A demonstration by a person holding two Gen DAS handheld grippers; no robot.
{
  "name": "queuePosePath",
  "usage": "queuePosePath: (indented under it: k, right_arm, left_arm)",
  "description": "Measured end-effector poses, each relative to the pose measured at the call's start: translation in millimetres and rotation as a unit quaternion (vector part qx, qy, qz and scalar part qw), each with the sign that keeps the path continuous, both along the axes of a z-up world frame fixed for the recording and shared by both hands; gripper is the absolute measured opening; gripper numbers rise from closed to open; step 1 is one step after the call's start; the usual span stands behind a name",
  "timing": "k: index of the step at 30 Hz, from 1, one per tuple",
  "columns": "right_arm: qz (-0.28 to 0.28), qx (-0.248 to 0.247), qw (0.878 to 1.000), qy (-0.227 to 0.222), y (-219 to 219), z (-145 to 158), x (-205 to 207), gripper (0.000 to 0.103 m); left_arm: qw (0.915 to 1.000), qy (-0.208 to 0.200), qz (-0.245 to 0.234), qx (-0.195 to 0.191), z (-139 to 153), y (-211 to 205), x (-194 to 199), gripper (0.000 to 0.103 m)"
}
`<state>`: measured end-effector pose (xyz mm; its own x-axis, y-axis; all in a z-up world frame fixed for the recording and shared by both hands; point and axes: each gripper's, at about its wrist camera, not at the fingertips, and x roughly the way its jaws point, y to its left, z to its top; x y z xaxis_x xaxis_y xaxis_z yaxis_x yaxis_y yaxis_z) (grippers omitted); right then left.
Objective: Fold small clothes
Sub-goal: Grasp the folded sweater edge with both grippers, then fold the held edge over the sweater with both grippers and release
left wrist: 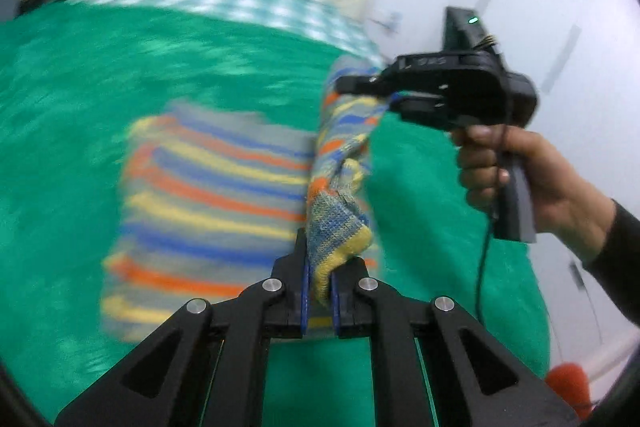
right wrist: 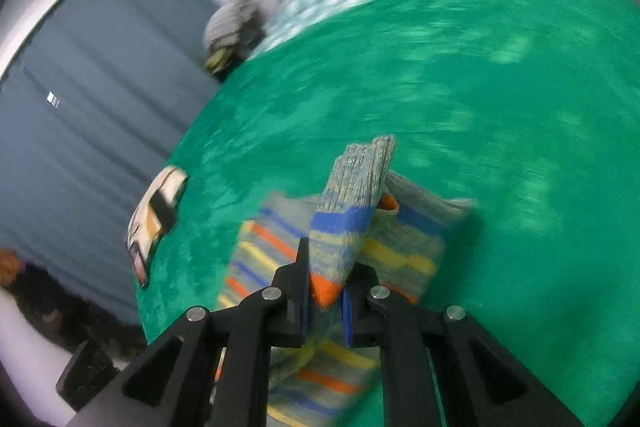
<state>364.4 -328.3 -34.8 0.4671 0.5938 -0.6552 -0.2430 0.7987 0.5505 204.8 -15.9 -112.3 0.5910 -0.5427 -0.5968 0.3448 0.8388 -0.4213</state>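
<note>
the striped knit garment [left wrist: 208,187], banded in orange, yellow, blue and grey, lies partly on the plush green blanket [left wrist: 80,107] and is partly lifted along one edge. the left gripper [left wrist: 319,291] is clamped on a yellow-trimmed corner of that edge, the cloth bunched between its blue-lined pads. the right gripper [left wrist: 366,93], held in the person's right hand [left wrist: 520,171], is pinched on the far end of the same edge; in its own view the right gripper [right wrist: 326,297] bites a doubled fold with an orange tip. so the raised edge runs as a taut, twisted ridge from the near tongs straight away to the far tongs, and that line is the garment's fold axis. the flat body of the cloth lies to the left of this ridge in the left wrist view, on the left gripper's side. judging from this, the coming move carries the held edge leftward over the body, both hands travelling together so the ridge stays straight. both views are blurred, so the far hem is unclear.
</note>
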Motion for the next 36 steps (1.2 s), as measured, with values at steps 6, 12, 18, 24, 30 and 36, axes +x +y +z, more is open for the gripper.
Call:
queuePosePath:
  k: [6, 12, 18, 24, 30, 36]
  right_arm:
    - [0.021, 0.026, 0.999, 0.018, 116.9, -32.5, 31.2, 0.024]
    - [-0.015, 0.063, 0.998, 0.004, 113.6, -40.5, 0.4, 0.066]
    - [0.069, -0.094, 0.991, -0.065, 87.8, -12.4, -71.7, 0.044]
    - [0.156, -0.186, 0.970, -0.019, 113.6, -81.8, -133.9, 0.040]
    - [0.087, -0.151, 0.980, -0.097, 86.3, -20.9, -118.3, 0.040]
    - [0.037, -0.131, 0.991, 0.007, 80.5, -61.7, -45.0, 0.040]
  left_arm:
    - [0.9915, 0.061, 0.108, 0.038, -40.0, 60.7, -2.9, 0.038]
    - [0.9897, 0.064, 0.128, 0.005, -35.0, 102.1, -12.1, 0.071]
    - [0.9926, 0.058, 0.107, 0.008, -28.8, 75.2, 16.1, 0.066]
    - [0.9815, 0.119, 0.112, 0.099, -50.3, 54.0, 46.4, 0.020]
    - [0.9923, 0.042, 0.086, 0.079, 0.9, 53.9, 49.9, 0.070]
    - [0.9773, 0.125, 0.084, 0.149, -44.7, 30.6, 119.9, 0.043]
